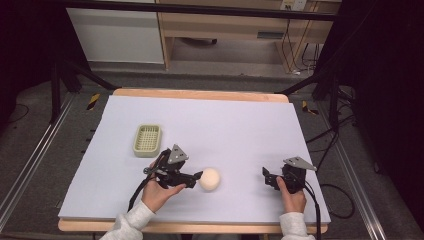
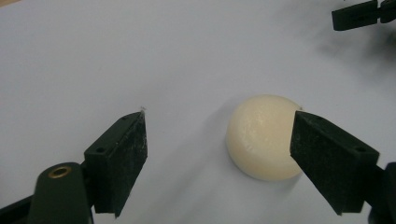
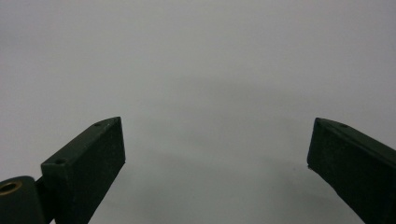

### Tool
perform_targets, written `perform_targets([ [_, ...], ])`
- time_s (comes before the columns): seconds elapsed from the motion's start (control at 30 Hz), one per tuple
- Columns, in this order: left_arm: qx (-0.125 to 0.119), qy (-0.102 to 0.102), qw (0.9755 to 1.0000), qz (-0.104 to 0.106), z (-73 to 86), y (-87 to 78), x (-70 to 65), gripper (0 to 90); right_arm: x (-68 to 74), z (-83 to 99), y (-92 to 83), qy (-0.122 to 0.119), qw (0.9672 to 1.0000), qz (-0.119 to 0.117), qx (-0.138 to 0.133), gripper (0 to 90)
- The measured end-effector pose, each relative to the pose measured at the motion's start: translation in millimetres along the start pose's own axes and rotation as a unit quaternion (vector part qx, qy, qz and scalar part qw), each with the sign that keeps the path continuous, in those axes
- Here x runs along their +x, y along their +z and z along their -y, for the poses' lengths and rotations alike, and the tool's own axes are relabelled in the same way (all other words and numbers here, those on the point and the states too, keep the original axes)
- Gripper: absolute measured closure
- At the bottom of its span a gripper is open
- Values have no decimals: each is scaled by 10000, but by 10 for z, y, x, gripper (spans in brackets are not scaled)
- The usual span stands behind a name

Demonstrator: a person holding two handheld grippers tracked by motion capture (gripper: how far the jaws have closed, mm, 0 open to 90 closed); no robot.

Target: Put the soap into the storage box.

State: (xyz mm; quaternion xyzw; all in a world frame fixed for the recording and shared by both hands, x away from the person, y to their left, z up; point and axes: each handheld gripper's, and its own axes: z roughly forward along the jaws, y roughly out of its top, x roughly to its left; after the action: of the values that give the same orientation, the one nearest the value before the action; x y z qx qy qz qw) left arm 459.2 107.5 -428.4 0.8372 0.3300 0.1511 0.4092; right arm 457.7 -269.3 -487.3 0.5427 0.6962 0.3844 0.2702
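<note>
Left gripper [image 1: 196, 176] sits low on the pale sheet [image 1: 225, 125] near the front edge, jaws spread wide, aimed at the cream ball [image 1: 210, 179]. In the high view we see its tip right at the ball's left side. In the left gripper view the ball [image 2: 262, 137] is between the jaws but off-centre: it sits against or just beside the right-hand jaw, with a clear gap to the left-hand one. We can't tell whether that jaw actually touches it. Nothing is pinched. The ball rests on the sheet, slightly flattened at the bottom by the look of it, with a smooth, matte surface.

Right gripper [image 1: 267, 179] is well apart to the ball's right, also low over the sheet, held by the person's right hand [image 1: 291, 197]. Its jaws are spread too; the right gripper view has bare sheet [image 3: 210, 70] between them, nothing held. Its jaw tip shows at the top right of the left gripper view [image 2: 355, 15].

Small pale green basket [image 1: 147, 139] sits farther back and left of the left gripper, apart from the ball, with a ribbed floor.

Writing: we find none readable. No label on the ball, basket or jaws. A small light plate at the top of the high view, on the furniture behind, is too small to read.

Left hand [image 1: 159, 194] grips the left tool from below, with a light sleeve at the wrist.
</note>
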Motion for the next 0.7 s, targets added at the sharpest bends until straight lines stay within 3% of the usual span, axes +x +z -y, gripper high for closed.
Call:
perform_targets([
  [0.7, 203, 139, 9994, 229, -35, 209, -215, 180, 1, -2, -2, 25, 10000, -17, 11, 46],
])
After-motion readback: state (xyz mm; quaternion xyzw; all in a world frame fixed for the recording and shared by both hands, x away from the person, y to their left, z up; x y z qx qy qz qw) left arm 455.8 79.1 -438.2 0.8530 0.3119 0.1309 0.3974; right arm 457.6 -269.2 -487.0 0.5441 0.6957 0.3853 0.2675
